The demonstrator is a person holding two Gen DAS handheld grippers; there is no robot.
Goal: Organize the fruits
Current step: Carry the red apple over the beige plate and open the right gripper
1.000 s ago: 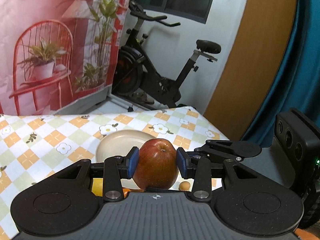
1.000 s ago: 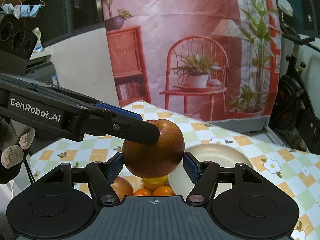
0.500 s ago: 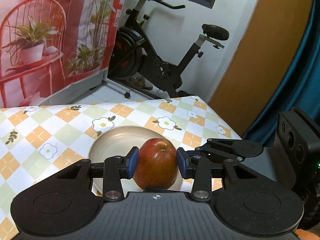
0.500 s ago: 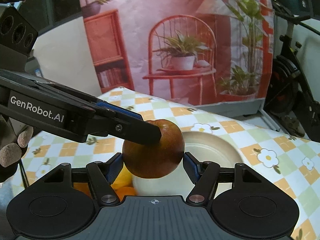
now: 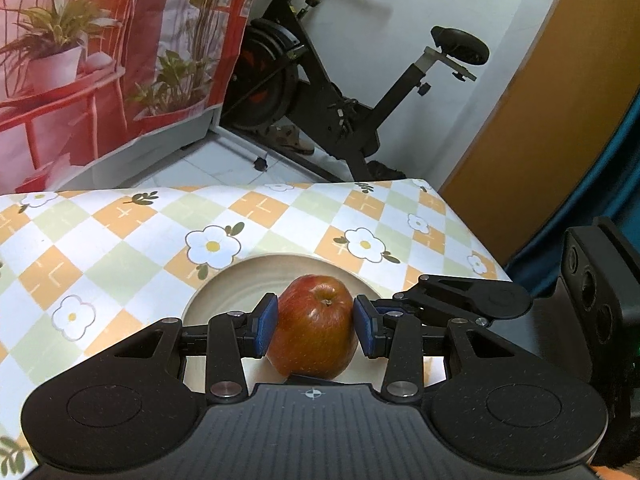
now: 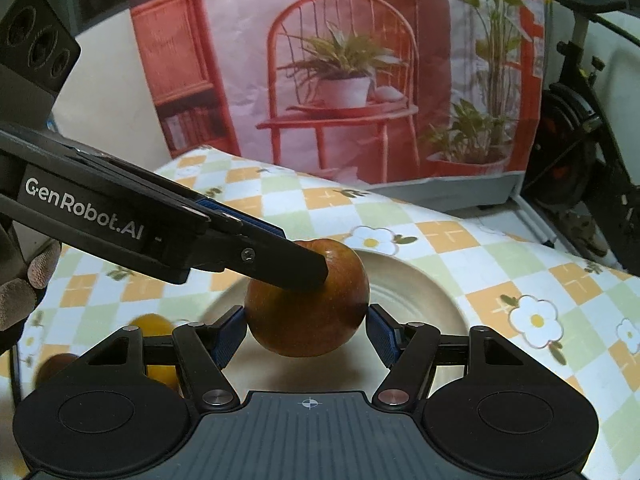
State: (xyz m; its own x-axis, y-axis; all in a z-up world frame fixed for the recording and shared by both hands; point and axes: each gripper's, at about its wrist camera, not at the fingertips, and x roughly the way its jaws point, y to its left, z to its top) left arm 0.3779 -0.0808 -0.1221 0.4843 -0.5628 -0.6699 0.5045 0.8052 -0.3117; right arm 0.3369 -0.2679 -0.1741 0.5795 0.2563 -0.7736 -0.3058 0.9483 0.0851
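- My left claw (image 5: 315, 328) is partly closed, its blue pads pressed on either side of a red apple (image 5: 314, 330); in the right view its finger crosses the top of the fruit.
- My right claw (image 6: 306, 330) stands a bit wider, and its pads touch the same apple (image 6: 307, 300) on both flanks. Both claws grip one fruit.
- Apple: red with yellowish streaks, glossy, stem end up and tilted slightly toward the left camera. It is held above the plate (image 5: 236, 292); I cannot tell whether its underside touches.
- Plate: round, cream-coloured, shallow, sitting on a checked tablecloth (image 5: 120, 240) with daisy prints. Nothing else shows on its visible part.
- Right view, lower left: a yellow fruit (image 6: 154, 326) and a darker one (image 6: 54, 366) lie on the cloth beside the plate, blurred.
- A gloved hand (image 6: 22, 288) shows at the left edge of the right view.
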